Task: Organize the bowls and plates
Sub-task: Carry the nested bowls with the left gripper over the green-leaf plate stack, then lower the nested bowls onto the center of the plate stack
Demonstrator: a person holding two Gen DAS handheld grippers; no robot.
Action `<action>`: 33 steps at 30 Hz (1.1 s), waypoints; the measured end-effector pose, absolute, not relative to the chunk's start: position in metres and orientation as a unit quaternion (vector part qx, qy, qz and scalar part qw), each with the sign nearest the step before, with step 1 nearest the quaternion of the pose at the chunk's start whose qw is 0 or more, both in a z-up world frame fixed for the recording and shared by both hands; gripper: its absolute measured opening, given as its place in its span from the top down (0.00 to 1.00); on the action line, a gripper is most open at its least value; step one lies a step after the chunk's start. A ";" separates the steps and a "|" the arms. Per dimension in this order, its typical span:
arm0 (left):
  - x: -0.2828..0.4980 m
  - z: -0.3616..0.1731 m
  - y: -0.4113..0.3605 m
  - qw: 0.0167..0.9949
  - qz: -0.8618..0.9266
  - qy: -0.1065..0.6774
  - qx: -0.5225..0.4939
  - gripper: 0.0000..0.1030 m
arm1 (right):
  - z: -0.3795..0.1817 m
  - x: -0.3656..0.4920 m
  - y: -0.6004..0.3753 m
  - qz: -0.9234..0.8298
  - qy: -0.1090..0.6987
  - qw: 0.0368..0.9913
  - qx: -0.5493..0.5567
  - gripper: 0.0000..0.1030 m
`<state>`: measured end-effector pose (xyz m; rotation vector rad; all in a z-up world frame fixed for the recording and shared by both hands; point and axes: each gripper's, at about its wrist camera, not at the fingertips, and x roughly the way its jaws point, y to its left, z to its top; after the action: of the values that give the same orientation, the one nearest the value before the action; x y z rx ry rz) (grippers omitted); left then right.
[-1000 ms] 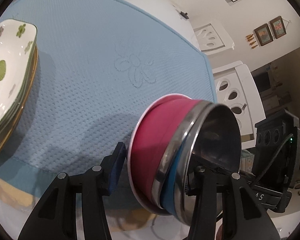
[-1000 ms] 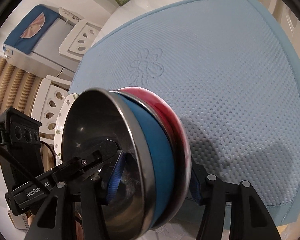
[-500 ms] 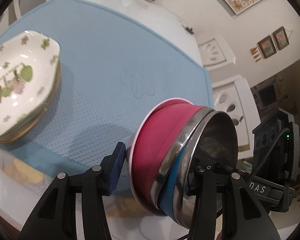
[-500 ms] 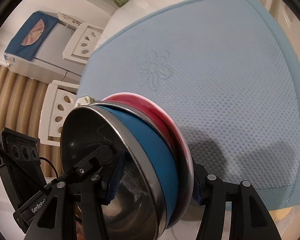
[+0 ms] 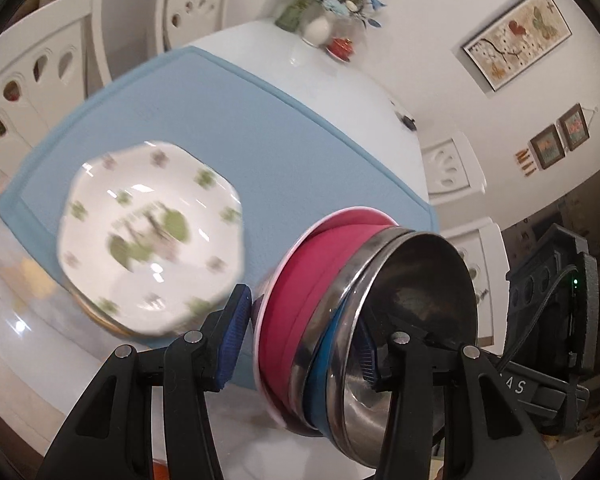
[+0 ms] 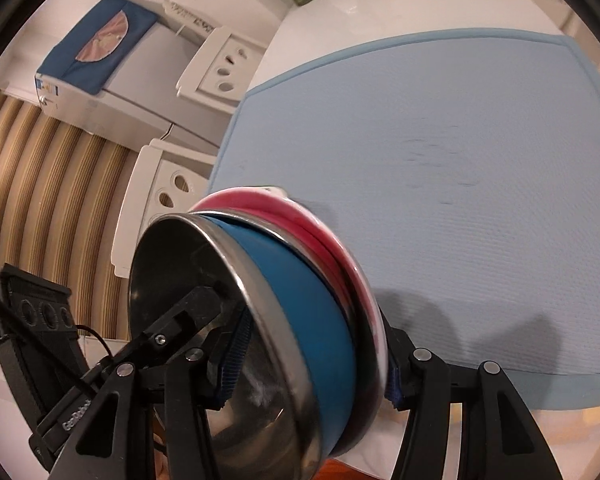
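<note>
Above the mat's (image 6: 460, 160) edge, both grippers (image 5: 304, 340) (image 6: 312, 364) clamp nested bowls (image 5: 340, 300).

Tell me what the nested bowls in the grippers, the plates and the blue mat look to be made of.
Nested bowls: insides look like polished steel, dark and mirror-like; the pink and blue outer shells look matte, perhaps coated metal or plastic. Plates: likely glazed ceramic, glossy white with green print and sharp highlights. Blue mat: soft textile or foam, judging by its dimpled weave.

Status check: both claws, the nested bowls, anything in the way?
Left claw and right claw clamp nested bowls together, clear above blue mat. Stacked floral plates sit left. Nothing blocking.
</note>
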<state>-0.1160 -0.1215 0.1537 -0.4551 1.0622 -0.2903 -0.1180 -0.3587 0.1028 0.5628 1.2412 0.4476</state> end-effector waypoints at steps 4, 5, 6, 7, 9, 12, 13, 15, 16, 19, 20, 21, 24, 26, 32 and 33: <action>-0.093 0.152 -0.075 0.821 -0.147 0.509 -0.211 0.57 | 0.106 -0.103 -0.309 0.197 0.573 0.754 0.254 0.46; -0.087 0.151 -0.066 0.819 -0.148 0.514 -0.211 0.57 | 0.104 -0.098 -0.298 0.194 0.577 0.752 0.254 0.46; -0.081 0.148 -0.055 0.816 -0.150 0.517 -0.209 0.57 | 0.102 -0.093 -0.285 0.190 0.582 0.749 0.255 0.46; -0.076 0.144 -0.047 0.814 -0.153 0.521 -0.207 0.57 | 0.099 -0.089 -0.273 0.186 0.586 0.746 0.256 0.46; -0.064 0.136 -0.031 0.806 -0.161 0.532 -0.203 0.57 | 0.092 -0.081 -0.253 0.175 0.593 0.742 0.260 0.46; -0.047 0.121 -0.013 0.793 -0.177 0.548 -0.199 0.57 | 0.080 -0.071 -0.235 0.155 0.604 0.735 0.267 0.47; -0.043 0.118 -0.010 0.789 -0.182 0.552 -0.198 0.57 | 0.077 -0.069 -0.231 0.148 0.607 0.733 0.269 0.46; -0.035 0.109 -0.005 0.779 -0.192 0.564 -0.197 0.57 | 0.071 -0.064 -0.224 0.130 0.615 0.729 0.272 0.46; -0.031 0.104 -0.005 0.774 -0.198 0.569 -0.195 0.57 | 0.067 -0.062 -0.222 0.120 0.620 0.726 0.273 0.46; -0.021 0.092 -0.005 0.758 -0.207 0.589 -0.190 0.57 | 0.057 -0.058 -0.219 0.093 0.631 0.717 0.280 0.47; -0.019 0.088 -0.005 0.754 -0.211 0.593 -0.188 0.57 | 0.055 -0.057 -0.220 0.086 0.633 0.716 0.282 0.47; -0.017 0.085 -0.006 0.750 -0.216 0.597 -0.184 0.57 | 0.051 -0.055 -0.219 0.076 0.639 0.711 0.284 0.47; -0.011 0.076 -0.008 0.740 -0.227 0.607 -0.179 0.57 | 0.044 -0.053 -0.218 0.052 0.648 0.702 0.289 0.47; -0.008 0.075 -0.009 0.739 -0.232 0.608 -0.174 0.57 | 0.043 -0.052 -0.217 0.041 0.646 0.703 0.293 0.47; 0.001 0.074 -0.008 0.737 -0.241 0.611 -0.159 0.57 | 0.045 -0.049 -0.223 0.026 0.632 0.702 0.327 0.47; 0.002 0.075 -0.004 0.735 -0.245 0.611 -0.166 0.57 | 0.047 -0.049 -0.223 0.026 0.627 0.705 0.330 0.47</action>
<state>0.0017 -0.0043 0.0746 -0.3654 1.3423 -0.5379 -0.0495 -0.2234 0.0474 0.7327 1.3949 0.0579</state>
